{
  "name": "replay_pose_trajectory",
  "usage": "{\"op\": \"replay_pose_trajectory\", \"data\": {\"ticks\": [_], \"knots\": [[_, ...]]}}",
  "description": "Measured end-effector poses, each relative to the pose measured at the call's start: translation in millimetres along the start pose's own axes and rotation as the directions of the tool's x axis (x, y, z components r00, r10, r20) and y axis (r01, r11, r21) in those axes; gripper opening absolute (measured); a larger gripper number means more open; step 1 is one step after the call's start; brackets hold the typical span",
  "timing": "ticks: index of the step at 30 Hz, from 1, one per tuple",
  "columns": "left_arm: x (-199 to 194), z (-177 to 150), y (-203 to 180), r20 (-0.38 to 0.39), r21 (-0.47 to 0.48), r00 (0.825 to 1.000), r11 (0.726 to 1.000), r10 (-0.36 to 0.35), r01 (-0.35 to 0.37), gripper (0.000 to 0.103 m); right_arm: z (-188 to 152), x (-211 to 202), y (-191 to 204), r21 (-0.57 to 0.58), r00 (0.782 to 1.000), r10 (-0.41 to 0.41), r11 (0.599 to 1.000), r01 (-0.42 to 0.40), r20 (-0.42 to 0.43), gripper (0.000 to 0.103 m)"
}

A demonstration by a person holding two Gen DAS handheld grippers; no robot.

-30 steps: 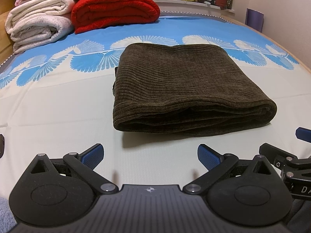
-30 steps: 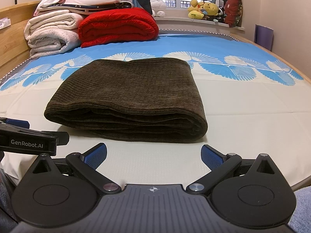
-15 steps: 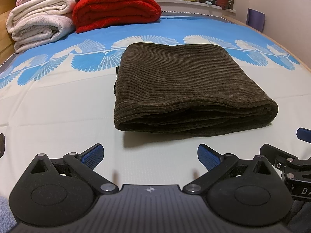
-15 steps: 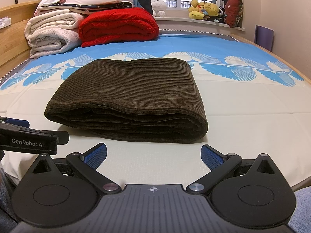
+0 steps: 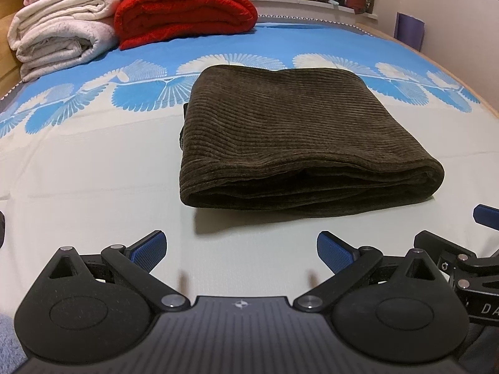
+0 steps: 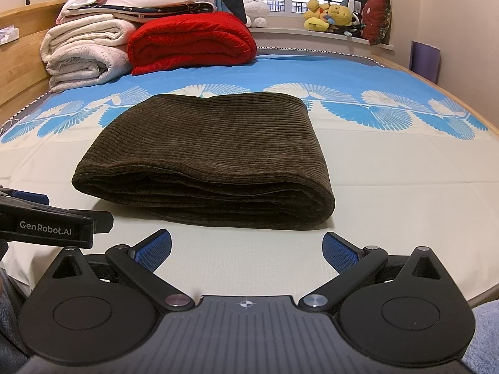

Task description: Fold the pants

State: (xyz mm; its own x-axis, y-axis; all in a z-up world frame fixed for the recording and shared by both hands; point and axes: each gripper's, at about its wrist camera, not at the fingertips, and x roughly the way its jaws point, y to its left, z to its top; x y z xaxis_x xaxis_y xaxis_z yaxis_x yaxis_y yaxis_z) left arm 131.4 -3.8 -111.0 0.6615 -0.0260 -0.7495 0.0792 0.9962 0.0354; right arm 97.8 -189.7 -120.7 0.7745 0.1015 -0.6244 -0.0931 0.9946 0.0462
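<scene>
From my left wrist view, the right hand-held gripper (image 5: 486,218) is cut off at the frame's edge. From the right, the left hand-held gripper (image 6: 28,198) is likewise clipped. The pants' (image 6: 205,152) inner layers and far edge are hidden from me.

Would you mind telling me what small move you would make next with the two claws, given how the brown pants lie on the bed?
Probably none on the cloth: I would ease both claws back. The brown pants already lie as a compact stacked bundle on the bed, edges roughly aligned. The left claw and right claw are open, empty and short of the bundle.
</scene>
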Motion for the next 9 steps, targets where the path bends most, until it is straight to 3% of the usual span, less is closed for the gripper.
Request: {"op": "replay_pose_trajectory", "data": {"ticks": [9], "knots": [[-1.7,-0.8,-0.9,0.001,0.002,1.0,1.0,-0.011,0.011,0.103,0.7,-0.2,-1.5,-0.005,1.0,0.011,1.0,-0.011,0.002,0.102]]}}
